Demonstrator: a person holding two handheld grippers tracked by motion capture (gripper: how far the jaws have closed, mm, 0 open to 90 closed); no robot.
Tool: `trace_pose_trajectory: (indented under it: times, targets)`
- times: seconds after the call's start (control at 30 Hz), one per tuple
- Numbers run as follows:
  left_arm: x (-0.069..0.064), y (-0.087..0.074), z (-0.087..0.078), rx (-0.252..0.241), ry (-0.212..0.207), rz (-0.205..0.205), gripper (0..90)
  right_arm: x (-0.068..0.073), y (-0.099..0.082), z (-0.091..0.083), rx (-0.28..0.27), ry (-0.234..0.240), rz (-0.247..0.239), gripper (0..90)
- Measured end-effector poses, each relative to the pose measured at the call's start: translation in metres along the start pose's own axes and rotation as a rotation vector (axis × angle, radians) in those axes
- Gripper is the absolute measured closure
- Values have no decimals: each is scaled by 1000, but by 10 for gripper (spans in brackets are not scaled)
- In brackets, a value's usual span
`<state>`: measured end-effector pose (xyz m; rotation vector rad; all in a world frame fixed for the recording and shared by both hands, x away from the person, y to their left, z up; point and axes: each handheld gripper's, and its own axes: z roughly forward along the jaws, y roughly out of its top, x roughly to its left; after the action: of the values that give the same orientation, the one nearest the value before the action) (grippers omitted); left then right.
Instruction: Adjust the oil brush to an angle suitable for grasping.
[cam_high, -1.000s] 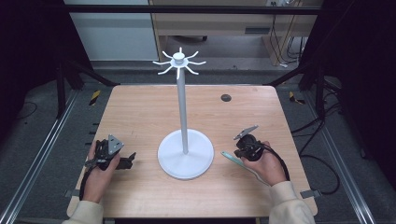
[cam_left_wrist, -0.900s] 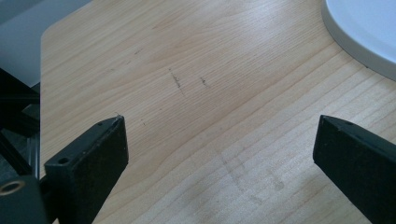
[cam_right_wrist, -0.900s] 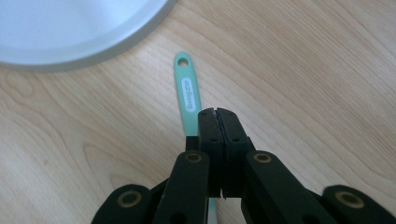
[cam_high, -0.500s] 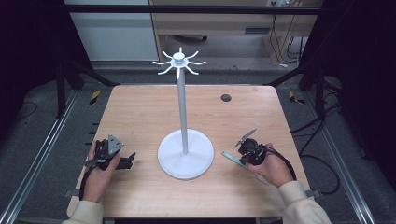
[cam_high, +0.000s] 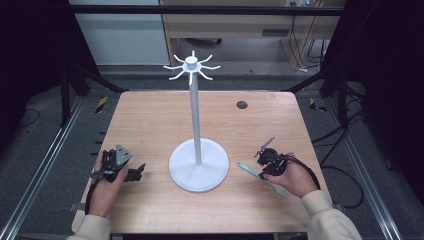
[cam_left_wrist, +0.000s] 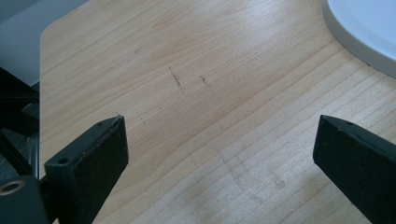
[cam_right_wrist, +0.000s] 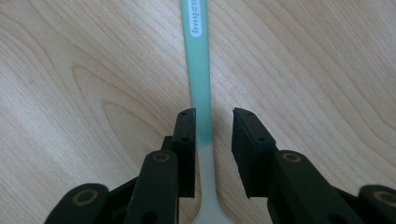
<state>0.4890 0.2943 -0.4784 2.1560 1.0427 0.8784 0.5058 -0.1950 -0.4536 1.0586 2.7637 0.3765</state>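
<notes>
A white stand (cam_high: 198, 165) rises mid-table (cam_high: 150, 120). The right gripper (cam_right_wrist: 214, 114) sits low at the table's right, jaws apart on either side of a green toothbrush (cam_right_wrist: 199, 70) lying flat on the wood; the left pad looks just beside the handle, not clamped. The left gripper (cam_high: 131, 172) rests at the near left, jaws spread wide over bare wood

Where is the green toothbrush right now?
The toothbrush lies flat on the table in the high view, right of the stand's base. In the right gripper view its handle runs between the right gripper's open jaws.
</notes>
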Motion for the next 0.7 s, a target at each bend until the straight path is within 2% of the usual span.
trace_pose_trajectory:
  times: [0.37, 0.7]
  targets:
    - [0, 0, 0, 1, 0, 1, 29, 2, 0, 5, 40, 4, -27, 742]
    - [0, 0, 0, 1, 0, 4, 29, 2, 0, 8, 59, 9, -30, 762]
